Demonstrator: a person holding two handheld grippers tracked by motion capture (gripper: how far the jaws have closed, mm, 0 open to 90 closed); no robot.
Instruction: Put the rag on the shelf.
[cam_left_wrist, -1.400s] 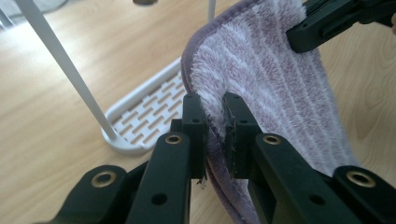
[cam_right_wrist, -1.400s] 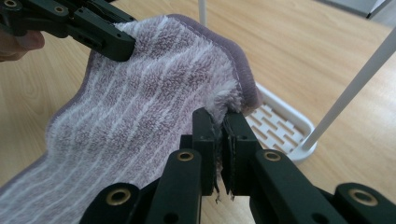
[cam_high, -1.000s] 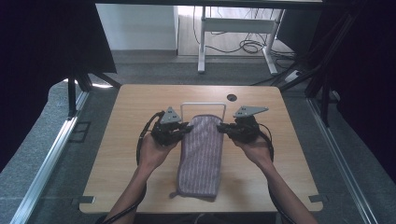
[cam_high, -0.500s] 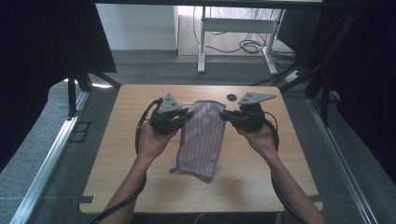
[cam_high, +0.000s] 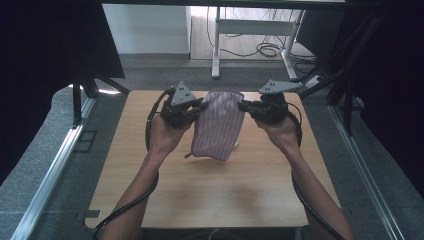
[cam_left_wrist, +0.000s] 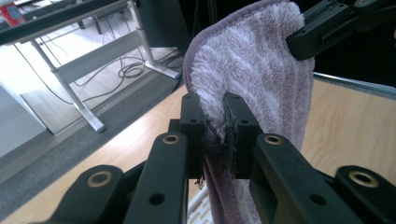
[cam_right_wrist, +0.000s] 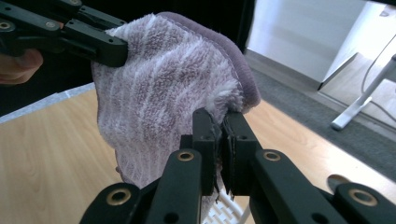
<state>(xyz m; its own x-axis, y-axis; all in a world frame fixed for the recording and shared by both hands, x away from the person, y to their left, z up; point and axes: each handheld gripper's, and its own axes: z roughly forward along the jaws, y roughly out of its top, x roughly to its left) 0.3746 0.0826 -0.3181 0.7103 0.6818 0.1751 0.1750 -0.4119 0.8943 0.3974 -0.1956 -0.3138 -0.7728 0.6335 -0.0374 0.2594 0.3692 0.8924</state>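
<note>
A purple-and-white striped towel (cam_high: 220, 125) hangs above the wooden table (cam_high: 210, 195), held by its two upper corners, with its lower edge off the tabletop. My left gripper (cam_high: 201, 107) is shut on the towel's left corner; in the left gripper view its pads (cam_left_wrist: 236, 135) pinch the towel (cam_left_wrist: 252, 60) tightly. My right gripper (cam_high: 244, 106) is shut on the right corner, and in the right gripper view its jaws squeeze the hem of the towel (cam_right_wrist: 159, 79). Each gripper view shows the other gripper clamped on the far corner.
A small white mesh object (cam_right_wrist: 229, 205) lies on the table under the towel. A dark round spot (cam_right_wrist: 336, 179) sits near the table's far edge. Behind the table stand desk legs (cam_high: 216, 45) with cables on the floor (cam_high: 265, 49).
Both hands have risen together, taking the towel with them. The towel lay flat on the table before and now hangs free with its lower end lifted off the surface.
</note>
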